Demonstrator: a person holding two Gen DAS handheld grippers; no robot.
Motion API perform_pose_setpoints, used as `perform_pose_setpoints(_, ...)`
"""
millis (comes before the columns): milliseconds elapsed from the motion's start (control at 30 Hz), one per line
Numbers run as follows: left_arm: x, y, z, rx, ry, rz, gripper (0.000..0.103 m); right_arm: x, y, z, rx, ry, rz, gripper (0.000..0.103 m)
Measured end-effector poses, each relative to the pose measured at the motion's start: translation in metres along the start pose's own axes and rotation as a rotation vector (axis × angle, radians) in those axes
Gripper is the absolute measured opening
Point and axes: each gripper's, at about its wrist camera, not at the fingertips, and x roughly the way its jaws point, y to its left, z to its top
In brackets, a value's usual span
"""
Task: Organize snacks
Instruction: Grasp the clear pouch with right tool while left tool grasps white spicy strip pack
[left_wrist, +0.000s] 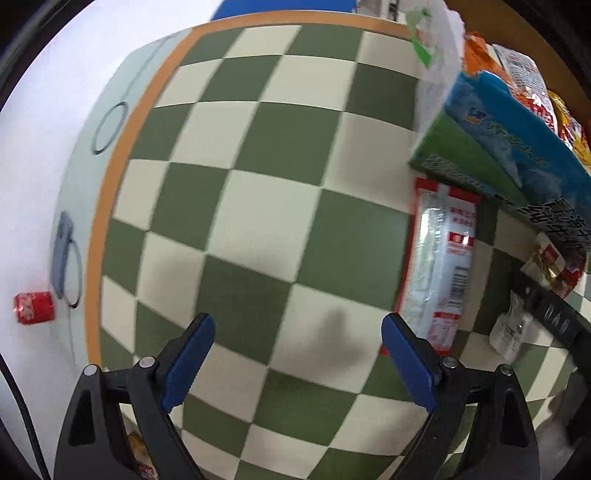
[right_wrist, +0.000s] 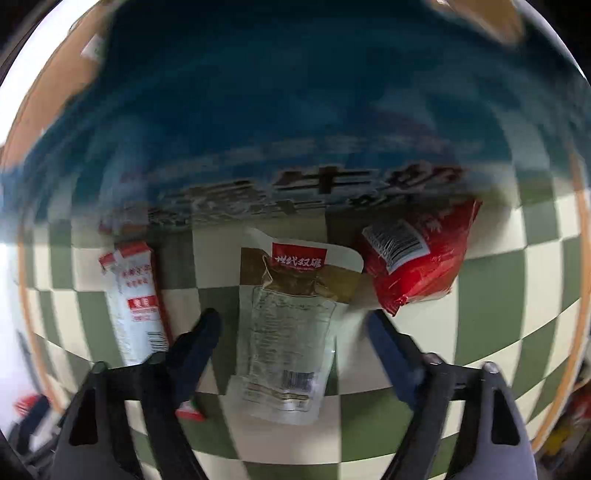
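1. Task items: snack packets lying on a green-and-cream checkered cloth (left_wrist: 266, 206). Right wrist view: a flat clear pouch (right_wrist: 288, 328) with a gold band and a red label lies lengthwise between my right fingers, label end toward 12 o'clock.
2. My right gripper (right_wrist: 291, 332) straddles that pouch. Jaws parted, pads on either side of it; I see a gap on each side, no squeeze. View is blurred.
3. At 2 o'clock from the pouch: a red packet (right_wrist: 417, 258), barcode face up, its corner just beside the pouch's top edge.
4. At 9 o'clock from the pouch: a long white-and-red packet (right_wrist: 136, 302), lying flat, partly behind my right gripper's left-hand finger (right_wrist: 199, 343).
5. Across 12 o'clock: the side of a large blue box (right_wrist: 288, 122) with dark lettering, blurred.
6. My left gripper (left_wrist: 297, 328) hangs over bare cloth. Jaws spread wide, nothing between the blue pads (left_wrist: 190, 363).
7. Left wrist view, 3 o'clock: the same long white-and-red packet (left_wrist: 441, 273), its top end touching the blue box (left_wrist: 517, 147). More packets stand inside the box; details too small.
8. Left wrist view, 9 o'clock, off the cloth on a white surface (left_wrist: 40, 147): a small red item (left_wrist: 34, 307).
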Motion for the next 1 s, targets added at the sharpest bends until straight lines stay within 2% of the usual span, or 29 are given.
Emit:
perform_pose_setpoints(33,0.0,-0.002,0.002,0.004,0.003,-0.007,0.093,-0.001,0.002,-0.003,-0.027,-0.012,-0.025,0.057)
perform_pose_setpoints(100,0.001,-0.013,0.007,0.026,0.007,-0.043,0.093,-0.004,0.0,-0.009,-0.068,-0.03,-0.036,0.05)
perform_pose_setpoints(267,0.012,-0.046,0.019,0.091,0.052,-0.108,0.093,-0.004,-0.028,-0.022,-0.081,-0.019,-0.005,0.047)
perform_pose_setpoints(367,0.023,-0.071,0.026,0.148,0.09,-0.113,0.093,-0.01,-0.047,-0.028,-0.054,-0.019,0.031,0.027)
perform_pose_setpoints(433,0.032,-0.085,0.029,0.176,0.102,-0.083,0.093,-0.011,-0.053,-0.03,-0.057,-0.008,0.031,0.023)
perform_pose_setpoints(533,0.035,-0.089,0.032,0.18,0.081,-0.066,0.093,-0.003,-0.065,-0.032,-0.03,0.032,0.073,0.025)
perform_pose_setpoints(567,0.036,-0.089,0.032,0.18,0.08,-0.07,0.088,0.0,-0.071,-0.032,0.009,0.057,0.121,0.025)
perform_pose_setpoints(600,0.036,-0.089,0.03,0.18,0.075,-0.076,0.074,0.004,-0.079,-0.033,0.061,0.092,0.179,0.03)
perform_pose_setpoints(633,0.035,-0.088,0.029,0.176,0.073,-0.095,0.07,0.004,-0.085,-0.033,0.088,0.095,0.205,0.045)
perform_pose_setpoints(700,0.035,-0.087,0.027,0.167,0.078,-0.124,0.054,0.004,-0.091,-0.031,0.125,0.087,0.231,0.068)
perform_pose_setpoints(767,0.032,-0.093,0.022,0.168,0.081,-0.115,0.051,0.003,-0.096,-0.024,0.137,0.076,0.241,0.068)
perform_pose_setpoints(867,0.033,-0.09,0.011,0.157,0.09,-0.113,0.049,0.004,-0.083,-0.017,0.127,0.077,0.189,0.074)
perform_pose_setpoints(967,0.032,-0.081,-0.001,0.137,0.093,-0.109,0.047,0.001,-0.057,-0.002,0.073,0.083,0.083,0.074)
perform_pose_setpoints(1000,0.033,-0.078,-0.008,0.133,0.099,-0.11,0.047,0.001,-0.052,-0.002,0.05,0.072,0.049,0.071)
